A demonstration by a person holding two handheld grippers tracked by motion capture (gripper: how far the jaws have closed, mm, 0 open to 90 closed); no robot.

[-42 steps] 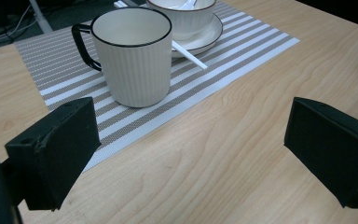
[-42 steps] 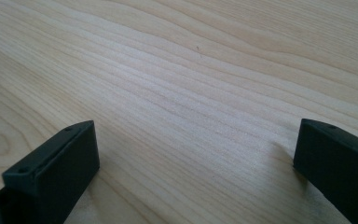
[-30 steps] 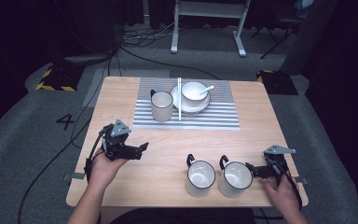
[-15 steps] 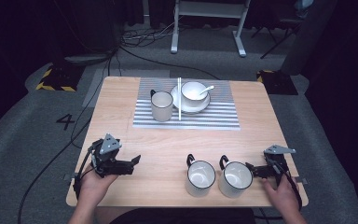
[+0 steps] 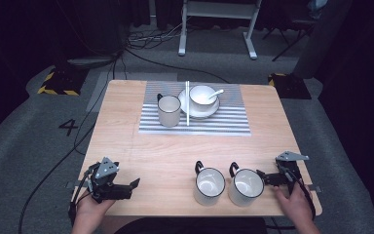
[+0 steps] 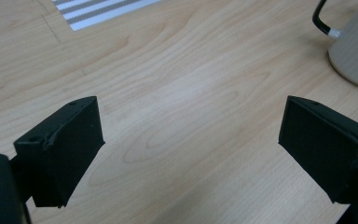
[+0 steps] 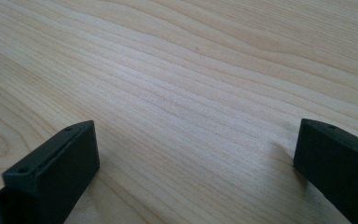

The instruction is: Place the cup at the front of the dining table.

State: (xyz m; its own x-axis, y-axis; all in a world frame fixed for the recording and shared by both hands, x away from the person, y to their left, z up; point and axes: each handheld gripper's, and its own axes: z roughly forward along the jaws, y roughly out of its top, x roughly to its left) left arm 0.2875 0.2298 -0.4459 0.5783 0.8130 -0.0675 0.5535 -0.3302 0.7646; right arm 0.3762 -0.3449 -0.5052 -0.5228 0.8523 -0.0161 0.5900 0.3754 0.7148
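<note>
Right gripper [image 5: 265, 176]: jaws apart, just beside the near mug [image 5: 246, 186]; your careless nudge could tip it.
Left gripper [image 5: 129, 187]: jaws apart, over bare worktop [image 5: 165, 151].

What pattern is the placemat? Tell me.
Grey and white stripes on the placemat, best seen in the high view.

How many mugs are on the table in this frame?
3. One mug stands on the striped mat left of the bowl. Two mugs stand side by side near the front edge, by the right gripper. None appears hidden.
</note>
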